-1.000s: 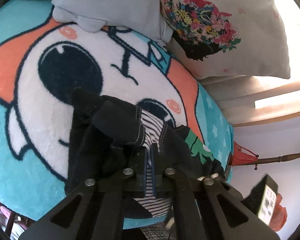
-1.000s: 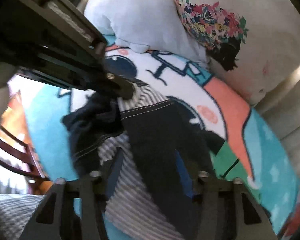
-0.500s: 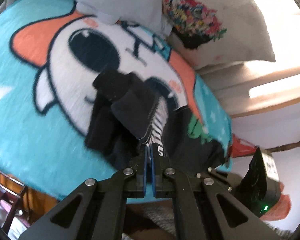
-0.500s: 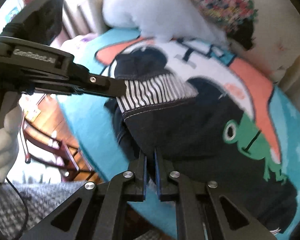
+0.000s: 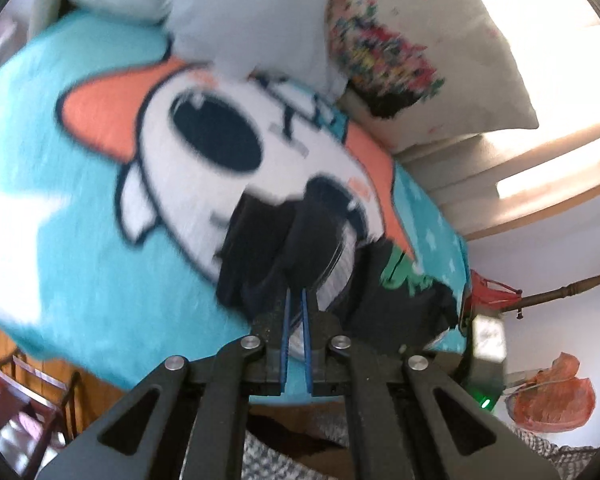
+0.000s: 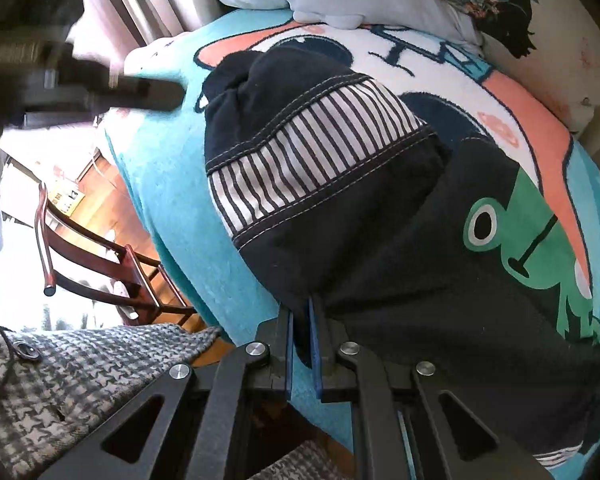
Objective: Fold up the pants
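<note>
Dark navy pants (image 6: 360,240) with a striped panel (image 6: 312,152) and a green frog print (image 6: 512,232) lie bunched on the cartoon blanket (image 6: 168,184). My right gripper (image 6: 300,312) is shut on the near dark edge of the pants, with fabric pinched between its blue pads. In the left wrist view, which is blurred, my left gripper (image 5: 296,300) is shut and hangs above the pants (image 5: 268,256), with nothing clearly between its pads. From the right wrist view the left gripper (image 6: 168,94) sits up and to the left, apart from the pants.
A pale grey pillow (image 5: 240,12) and a floral pillow (image 5: 400,52) lie at the blanket's far side. Past the near-left bed edge stand a dark wooden chair (image 6: 100,256) and wooden floor. A person's houndstooth garment (image 6: 80,368) fills the lower left.
The left gripper let go of the striped panel and drew back to the left; the panel now lies flat. The right gripper closed on the pants' near edge and tilted downward.
</note>
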A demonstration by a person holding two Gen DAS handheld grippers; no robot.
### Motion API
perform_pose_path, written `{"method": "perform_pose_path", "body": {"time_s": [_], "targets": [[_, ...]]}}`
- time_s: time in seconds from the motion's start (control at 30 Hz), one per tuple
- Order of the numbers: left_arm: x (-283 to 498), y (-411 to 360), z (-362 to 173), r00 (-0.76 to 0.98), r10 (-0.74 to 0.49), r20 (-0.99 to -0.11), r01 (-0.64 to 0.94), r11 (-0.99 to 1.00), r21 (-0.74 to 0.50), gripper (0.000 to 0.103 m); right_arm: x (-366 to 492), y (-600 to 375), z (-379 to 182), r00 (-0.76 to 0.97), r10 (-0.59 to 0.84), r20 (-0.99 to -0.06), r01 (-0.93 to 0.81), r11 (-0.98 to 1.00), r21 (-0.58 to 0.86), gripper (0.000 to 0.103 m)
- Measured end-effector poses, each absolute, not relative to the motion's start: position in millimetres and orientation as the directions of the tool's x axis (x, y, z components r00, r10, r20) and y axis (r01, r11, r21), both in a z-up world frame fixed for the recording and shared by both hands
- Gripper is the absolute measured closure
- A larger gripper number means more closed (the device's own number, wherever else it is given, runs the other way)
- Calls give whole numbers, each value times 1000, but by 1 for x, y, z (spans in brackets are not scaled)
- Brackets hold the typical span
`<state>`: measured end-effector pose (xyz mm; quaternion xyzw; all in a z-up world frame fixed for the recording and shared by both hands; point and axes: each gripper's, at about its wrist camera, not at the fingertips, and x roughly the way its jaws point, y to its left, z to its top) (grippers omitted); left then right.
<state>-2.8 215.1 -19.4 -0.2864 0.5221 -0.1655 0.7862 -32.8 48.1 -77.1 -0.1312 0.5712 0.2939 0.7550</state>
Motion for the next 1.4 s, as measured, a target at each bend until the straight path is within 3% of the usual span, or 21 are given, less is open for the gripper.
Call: {"method": "perform_pose_path", "body": {"time_s": [0.07, 0.1, 0.17, 0.27, 0.4, 0.47, 0.5, 0.53, 0.6, 0.77, 0.8, 0.83, 0.97, 1.17, 1.3, 1.37, 1.4], "targets": [[10, 206, -14, 415, -561, -717, -10, 785, -620, 83, -34, 48, -78, 187, 286, -940, -587, 800, 127, 94], [16, 199, -16, 414, -565, -714, 2, 785, -619, 81, -34, 48, -78, 191, 288, -939, -581, 804, 128, 94], [26, 183, -25, 390, -570, -723, 23, 791, -611, 81, -36, 43, -74, 199, 294, -935, -564, 814, 136, 93], [32, 166, -48, 331, -560, -759, 30, 811, -585, 81, -41, 14, -62, 220, 297, -929, -478, 863, 163, 79], [30, 154, -75, 266, -535, -802, 16, 834, -552, 81, -50, -67, -36, 338, 184, -923, -260, 961, 96, 78], [30, 154, -82, 253, -528, -811, -12, 836, -548, 80, -48, -121, -23, 404, 99, -910, -82, 994, 72, 64], [29, 154, -82, 258, -525, -811, -18, 837, -547, 80, -45, -152, -18, 426, 67, -902, 20, 996, 84, 49], [28, 154, -79, 265, -519, -813, -21, 839, -543, 80, -42, -176, -15, 440, 46, -897, 98, 990, 99, 44], [24, 155, -70, 289, -502, -815, -31, 846, -532, 80, -33, -215, -13, 467, 40, -884, 197, 969, 148, 44], [15, 155, -38, 362, -465, -808, -51, 855, -516, 80, -12, -235, -36, 427, 95, -899, 198, 961, 195, 44], [13, 154, -33, 375, -455, -807, -51, 860, -508, 79, -9, -234, -41, 417, 108, -903, 191, 960, 203, 61], [12, 153, -27, 389, -445, -806, -51, 864, -501, 79, -7, -233, -46, 398, 119, -910, 186, 960, 207, 91], [9, 148, -9, 441, -420, -793, -52, 870, -490, 70, -12, -242, -44, 417, 167, -893, 174, 950, 259, 92], [13, 123, -16, 429, -409, -805, -41, 882, -470, 70, -29, -282, -32, 447, 126, -885, 222, 943, 247, 92], [14, 102, -39, 388, -383, -838, -38, 902, -429, 70, -29, -301, -50, 418, 210, -884, 231, 916, 327, 90], [14, 98, -53, 358, -364, -860, -66, 908, -413, 70, -33, -310, -54, 433, 246, -867, 255, 889, 379, 76], [13, 98, -61, 343, -354, -870, -88, 910, -405, 70, -36, -318, -55, 450, 264, -853, 277, 867, 414, 55]]}}
